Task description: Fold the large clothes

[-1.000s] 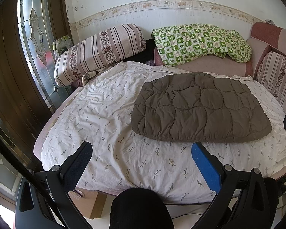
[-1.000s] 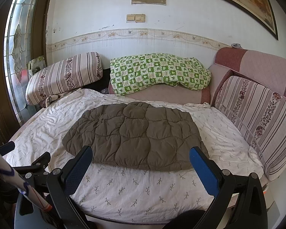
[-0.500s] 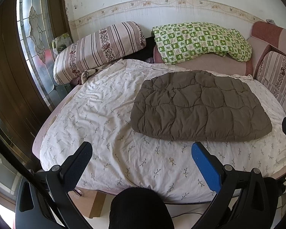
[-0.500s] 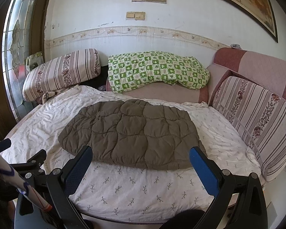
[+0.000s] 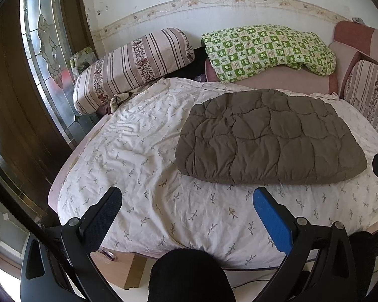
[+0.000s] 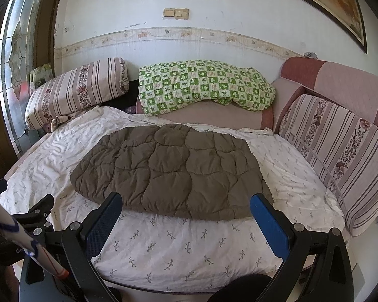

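Note:
A brown quilted garment (image 5: 269,136) lies folded flat in a rough rectangle on the white flowered sheet (image 5: 148,166), right of the bed's middle. In the right wrist view the same garment (image 6: 171,168) fills the centre. My left gripper (image 5: 186,198) is open above the bed's front edge, left of and short of the garment, with nothing between its fingers. My right gripper (image 6: 185,202) is open too; its tips frame the garment's near edge from short of it. Neither touches the cloth.
A striped bolster (image 5: 133,65) and a green checked blanket (image 5: 267,47) lie at the bed's far side. A striped cushion (image 6: 340,161) stands along the right. A stained-glass door (image 5: 45,50) is at the left. The other gripper (image 6: 37,216) shows low left.
Both views have drawn slightly closer to the bed and dipped, so the garment sits lower and larger in the frames. The garment itself has not moved. Both grippers stay open.

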Tool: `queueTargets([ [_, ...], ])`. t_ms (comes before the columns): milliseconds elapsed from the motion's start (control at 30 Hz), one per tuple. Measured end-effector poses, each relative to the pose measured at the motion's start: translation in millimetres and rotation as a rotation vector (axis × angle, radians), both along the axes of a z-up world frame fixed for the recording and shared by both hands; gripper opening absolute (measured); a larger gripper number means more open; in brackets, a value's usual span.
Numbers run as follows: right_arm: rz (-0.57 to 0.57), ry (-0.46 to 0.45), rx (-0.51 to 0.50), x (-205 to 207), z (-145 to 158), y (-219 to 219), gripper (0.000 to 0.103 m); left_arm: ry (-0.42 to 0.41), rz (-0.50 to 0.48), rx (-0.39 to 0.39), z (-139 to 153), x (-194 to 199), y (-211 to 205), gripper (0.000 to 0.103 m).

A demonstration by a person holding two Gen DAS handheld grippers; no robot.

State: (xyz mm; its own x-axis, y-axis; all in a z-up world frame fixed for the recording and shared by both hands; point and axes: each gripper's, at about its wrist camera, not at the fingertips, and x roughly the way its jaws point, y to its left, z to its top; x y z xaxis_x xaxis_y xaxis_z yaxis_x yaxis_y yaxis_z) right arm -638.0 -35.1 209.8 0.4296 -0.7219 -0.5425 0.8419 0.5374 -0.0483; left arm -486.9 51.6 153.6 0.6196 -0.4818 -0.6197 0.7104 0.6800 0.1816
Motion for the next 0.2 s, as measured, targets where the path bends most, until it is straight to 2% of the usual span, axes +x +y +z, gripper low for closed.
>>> queueTargets([
  [133,-0.007,0.006,0.002,-0.2,-0.8,0.2,0.103,0.076,-0.062,-0.033,0.7,2.5,5.0,0.103],
  [200,-0.011,0.009,-0.001,-1.5,-0.5,1.4,0.103,0.084,-0.062,-0.036,1.8,5.2,6.6,0.103],
])
